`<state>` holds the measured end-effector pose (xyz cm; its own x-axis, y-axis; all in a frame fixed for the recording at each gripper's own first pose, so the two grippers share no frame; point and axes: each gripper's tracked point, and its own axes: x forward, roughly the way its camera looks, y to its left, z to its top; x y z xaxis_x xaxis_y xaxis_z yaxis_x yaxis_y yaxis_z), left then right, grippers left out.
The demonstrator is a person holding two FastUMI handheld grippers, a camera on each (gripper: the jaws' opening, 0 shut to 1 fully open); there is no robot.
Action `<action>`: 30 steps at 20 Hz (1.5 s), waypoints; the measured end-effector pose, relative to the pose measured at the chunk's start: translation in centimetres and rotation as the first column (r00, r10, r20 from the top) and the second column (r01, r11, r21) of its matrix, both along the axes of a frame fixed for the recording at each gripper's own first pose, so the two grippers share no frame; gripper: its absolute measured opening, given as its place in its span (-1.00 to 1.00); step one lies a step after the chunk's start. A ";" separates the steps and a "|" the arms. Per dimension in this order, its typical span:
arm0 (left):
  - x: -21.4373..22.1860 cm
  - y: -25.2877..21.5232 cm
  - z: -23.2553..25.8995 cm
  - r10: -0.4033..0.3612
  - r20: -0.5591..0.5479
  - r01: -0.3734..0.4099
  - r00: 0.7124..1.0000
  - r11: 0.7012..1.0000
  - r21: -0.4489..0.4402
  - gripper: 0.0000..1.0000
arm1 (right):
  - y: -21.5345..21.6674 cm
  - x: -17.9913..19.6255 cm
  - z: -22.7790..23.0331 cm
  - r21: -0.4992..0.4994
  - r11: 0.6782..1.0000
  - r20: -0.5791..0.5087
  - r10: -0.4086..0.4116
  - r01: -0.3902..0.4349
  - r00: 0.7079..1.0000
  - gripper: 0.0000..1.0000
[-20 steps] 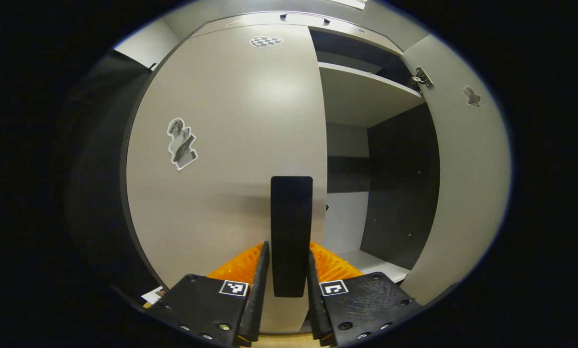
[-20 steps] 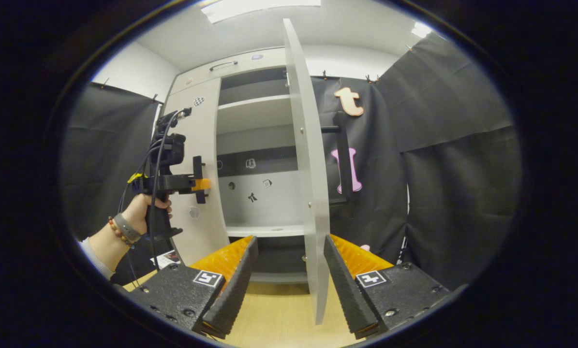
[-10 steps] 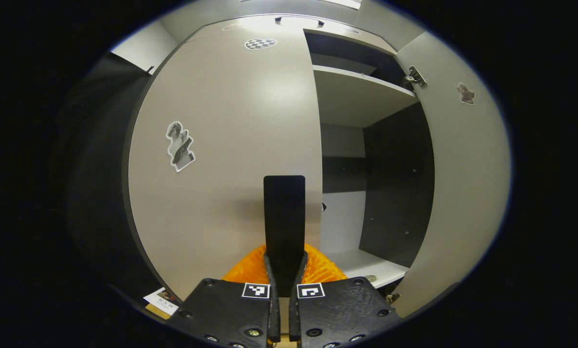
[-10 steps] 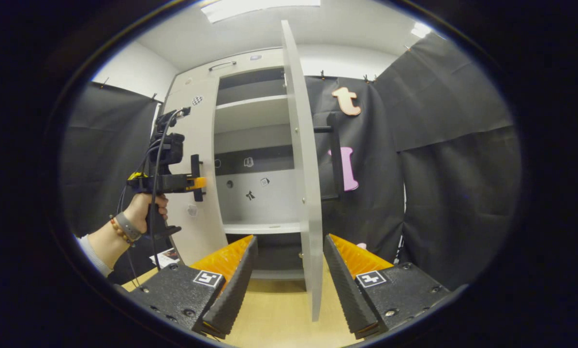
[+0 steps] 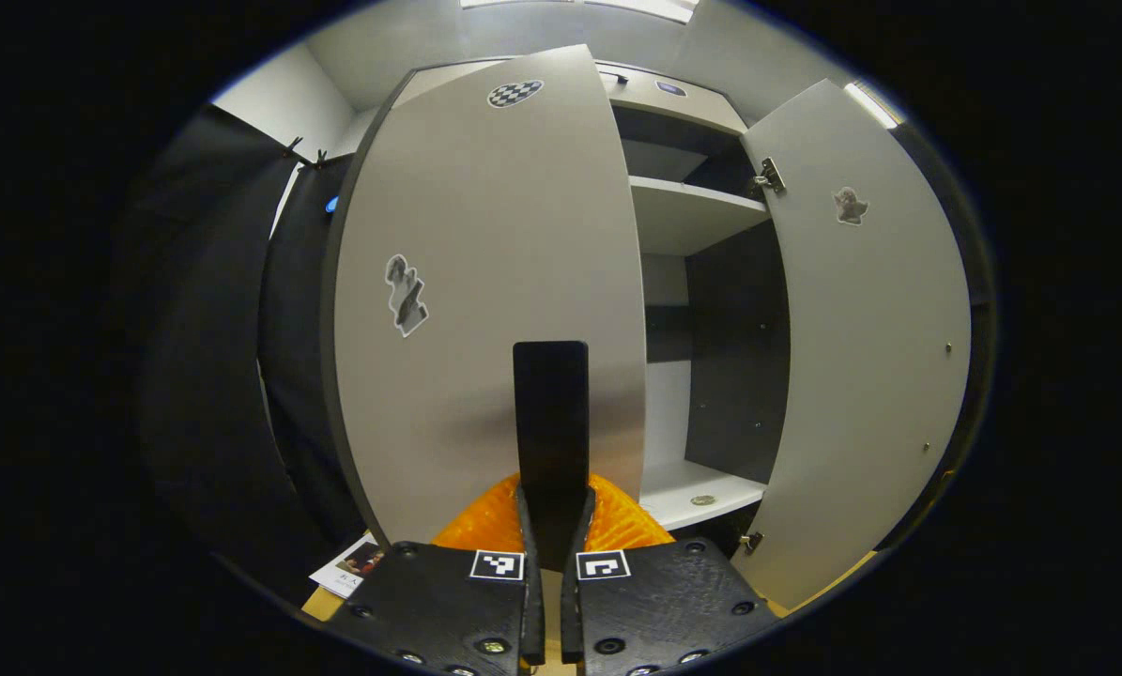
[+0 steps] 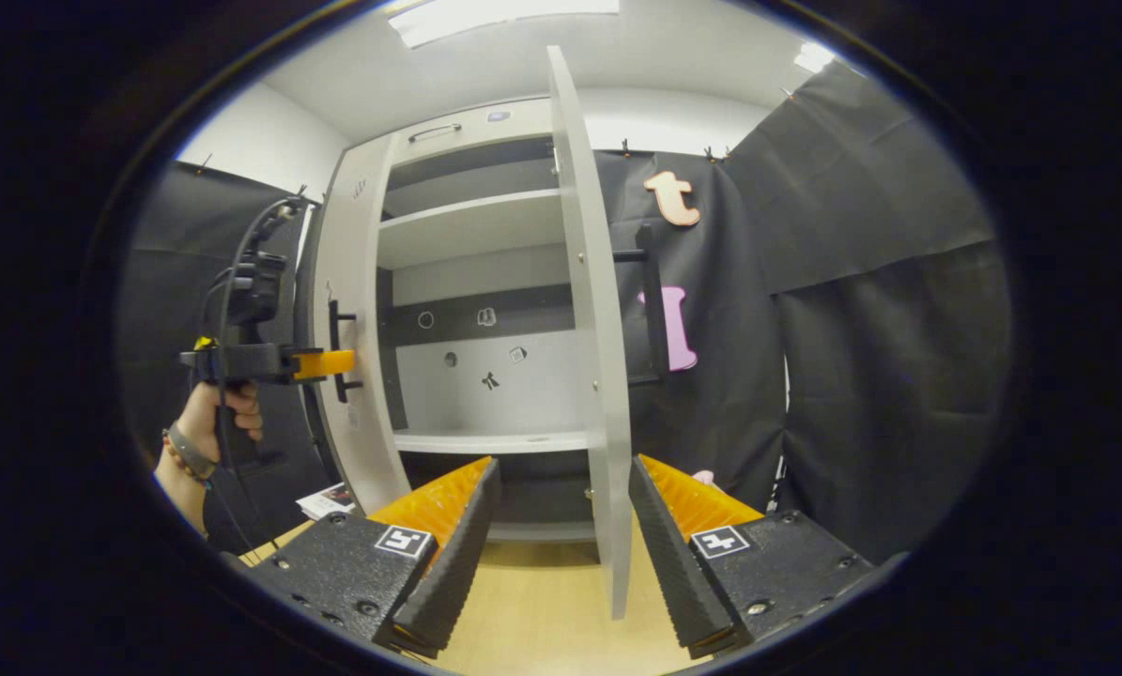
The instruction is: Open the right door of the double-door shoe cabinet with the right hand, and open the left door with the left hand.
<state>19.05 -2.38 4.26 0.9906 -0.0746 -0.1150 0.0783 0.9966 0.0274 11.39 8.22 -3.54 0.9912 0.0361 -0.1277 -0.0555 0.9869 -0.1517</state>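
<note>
in the left gripper view, the left gripper (image 5: 551, 526) is clamped on the tall black bar handle (image 5: 550, 422) of the pale grey left door (image 5: 485, 282), which is swung partly open. in the right gripper view, the right gripper (image 6: 561, 526) is held wide apart, gripping nothing, astride the edge of the fully opened pale grey right door (image 6: 598, 376).

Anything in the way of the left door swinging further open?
Nothing visible. The left gripper is shut on the handle of the left door, which is part open; only black cloth hangs beyond its hinge side.

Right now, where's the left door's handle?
In the left gripper view the handle stands upright at centre, near the left door's free edge, clamped in the left tool.
</note>
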 end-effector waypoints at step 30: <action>-8.9 19.9 1.3 0.079 0.069 -0.079 0.994 0.997 -0.010 -0.93 | 5.0 1.6 -2.1 -0.035 0.995 -0.033 0.087 -0.089 0.996 0.72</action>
